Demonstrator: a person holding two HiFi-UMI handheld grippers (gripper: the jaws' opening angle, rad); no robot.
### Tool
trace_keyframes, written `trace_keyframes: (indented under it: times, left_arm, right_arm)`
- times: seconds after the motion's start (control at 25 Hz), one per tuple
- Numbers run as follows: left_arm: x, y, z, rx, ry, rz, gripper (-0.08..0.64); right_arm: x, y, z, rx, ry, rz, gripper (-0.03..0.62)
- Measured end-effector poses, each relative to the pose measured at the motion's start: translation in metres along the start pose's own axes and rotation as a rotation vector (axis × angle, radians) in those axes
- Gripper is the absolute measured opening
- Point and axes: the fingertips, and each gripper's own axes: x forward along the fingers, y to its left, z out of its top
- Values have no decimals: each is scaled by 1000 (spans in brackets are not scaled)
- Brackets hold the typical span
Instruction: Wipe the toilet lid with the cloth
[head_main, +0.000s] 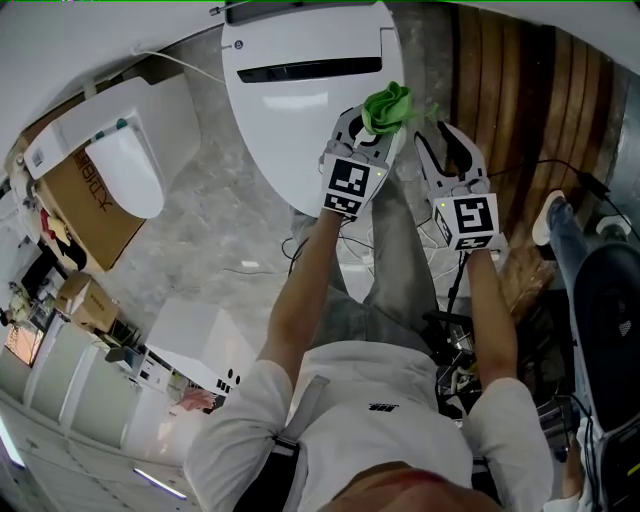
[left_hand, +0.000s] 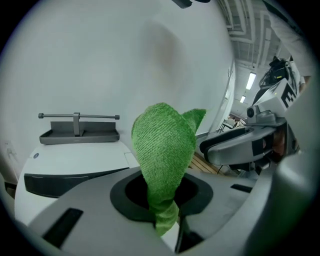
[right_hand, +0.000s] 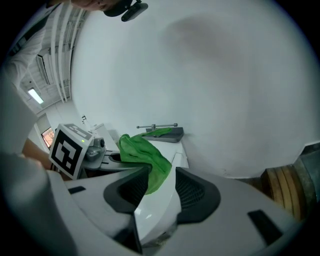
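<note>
The white toilet lid (head_main: 290, 110) lies shut at the top of the head view. A green cloth (head_main: 388, 106) bunches up over the lid's right edge, and my left gripper (head_main: 378, 128) is shut on it. In the left gripper view the cloth (left_hand: 162, 150) stands up from between the closed jaws of that gripper (left_hand: 165, 202), with the lid (left_hand: 75, 160) beyond. My right gripper (head_main: 440, 142) hovers just right of the left one, open and holding nothing. In the right gripper view its jaws (right_hand: 162, 187) stand apart over the lid's edge (right_hand: 155, 205), with the cloth (right_hand: 145, 155) just ahead.
A second white toilet seat unit (head_main: 120, 165) and a cardboard box (head_main: 85, 205) stand at the left. Wooden slats (head_main: 520, 100) run along the right. Cables (head_main: 455, 290) trail on the stone floor. A grey wall shelf (left_hand: 80, 134) sits behind the toilet.
</note>
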Motion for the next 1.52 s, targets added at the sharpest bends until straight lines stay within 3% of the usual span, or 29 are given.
trace_keyframes:
  times: [0.12, 0.32, 0.68, 1.52]
  left_arm:
    - [17, 4, -12, -1, 16, -6, 86]
    - [38, 11, -31, -9, 43, -12, 86]
    - [57, 22, -50, -33, 79, -9, 86]
    - [46, 58, -76, -33, 150, 29, 86]
  right_arm:
    - [19, -16, -6, 18, 10, -3, 181]
    - [39, -23, -18, -67, 21, -12, 186]
    - [52, -23, -41, -34, 36, -39, 198]
    - [76, 4, -55, -57, 103, -41, 207]
